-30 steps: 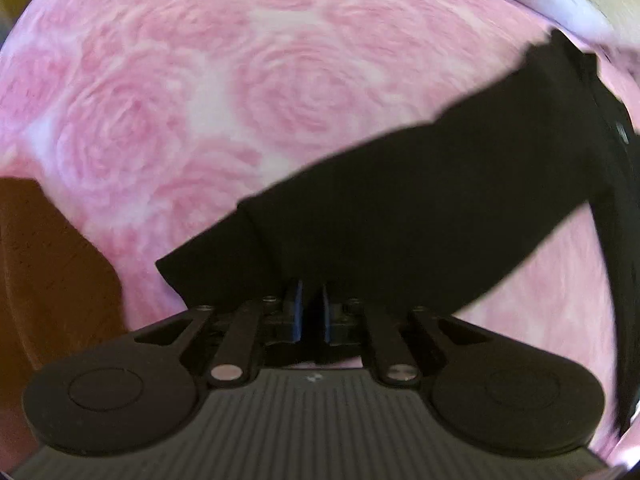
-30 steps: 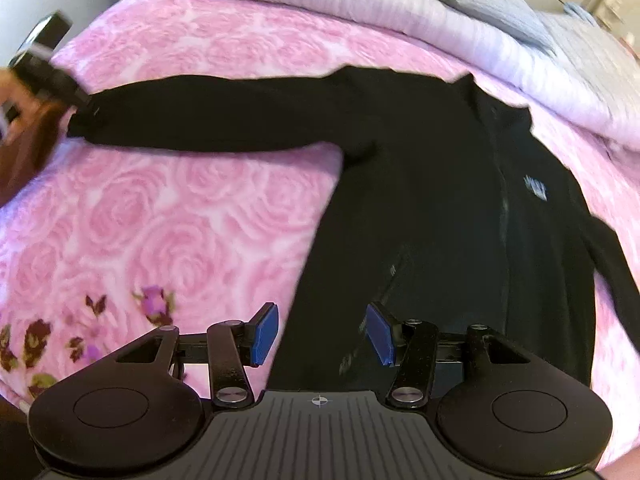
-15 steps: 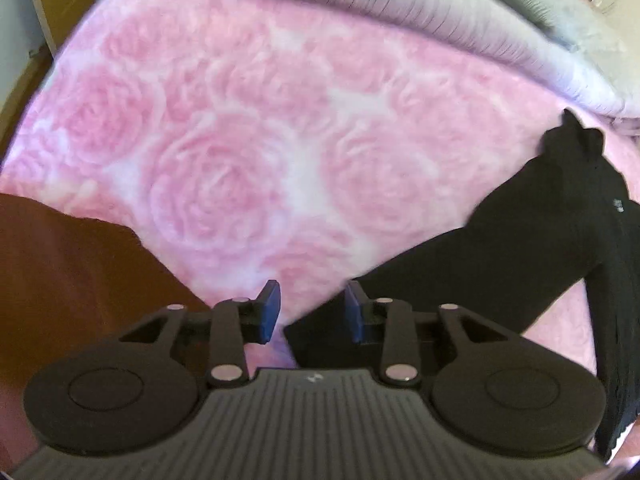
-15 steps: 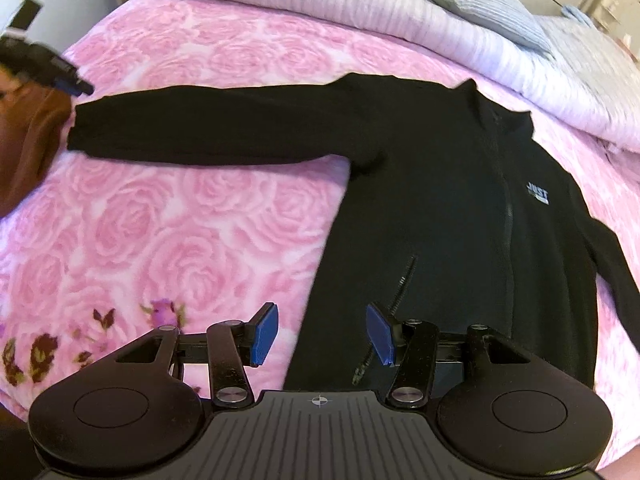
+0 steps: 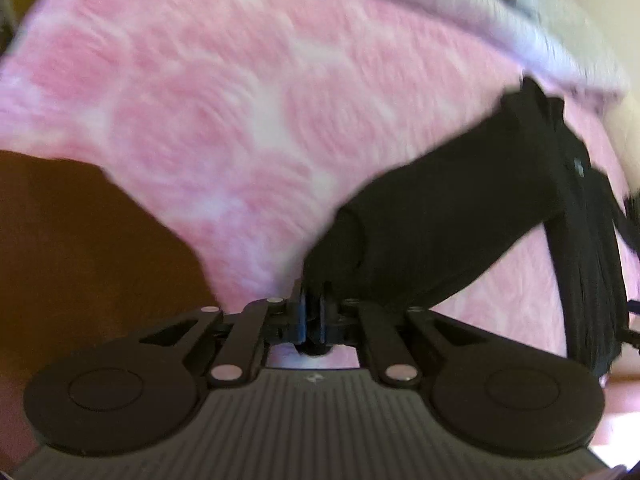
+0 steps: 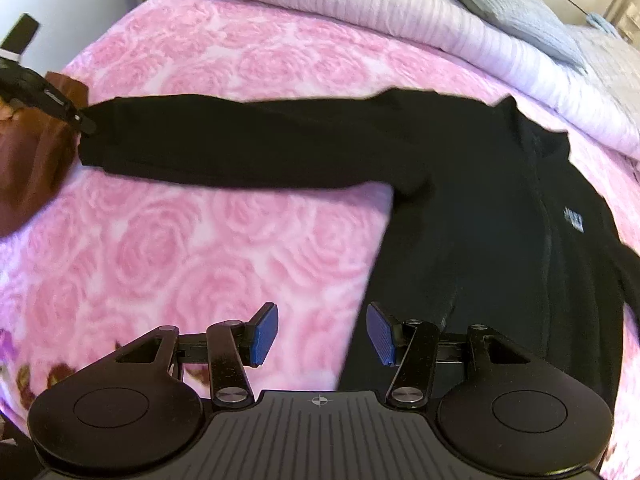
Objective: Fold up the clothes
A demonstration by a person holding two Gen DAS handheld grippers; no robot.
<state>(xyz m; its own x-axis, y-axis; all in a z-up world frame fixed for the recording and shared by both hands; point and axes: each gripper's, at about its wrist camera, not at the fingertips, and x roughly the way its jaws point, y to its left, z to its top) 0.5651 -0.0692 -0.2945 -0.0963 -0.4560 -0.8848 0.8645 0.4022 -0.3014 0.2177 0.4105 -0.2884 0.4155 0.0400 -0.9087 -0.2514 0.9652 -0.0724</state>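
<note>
My left tool [image 5: 314, 312] is pinched shut on the cuff [image 5: 332, 264] of a black zip-up jacket [image 6: 500, 248] that lies spread, front side up, on a bed under a pink rose-print blanket [image 6: 240, 248]. The sleeve [image 6: 248, 144] runs out from the shoulder in a long, nearly straight line across the blanket toward the left edge of the bed, and seen from my right hand the left tool [image 6: 82, 124] sits at its very tip. That long axis is what the coming fold turns on, as I judge it: the cuff has to travel back along the sleeve's own line, toward the zipper [image 6: 544, 216] that runs down the middle of the body.

My right tool [image 6: 320, 334] hangs with its blue pads [image 6: 264, 334] apart and nothing between them, over the line where the jacket's side edge meets bare blanket, the hem [image 6: 400, 344] just under its right finger. It is the nearer hand to the body and hem; the left is the only one at the cuff. The far sleeve [image 6: 628, 276] trails off at the right of the view, away from both tools.

At the head of the bed a white ribbed cover [image 6: 360, 4] is bunched up, with a pale blue pillow [image 6: 512, 12] on it. No basket, box or other container shows in either view. The left view is blurred.
</note>
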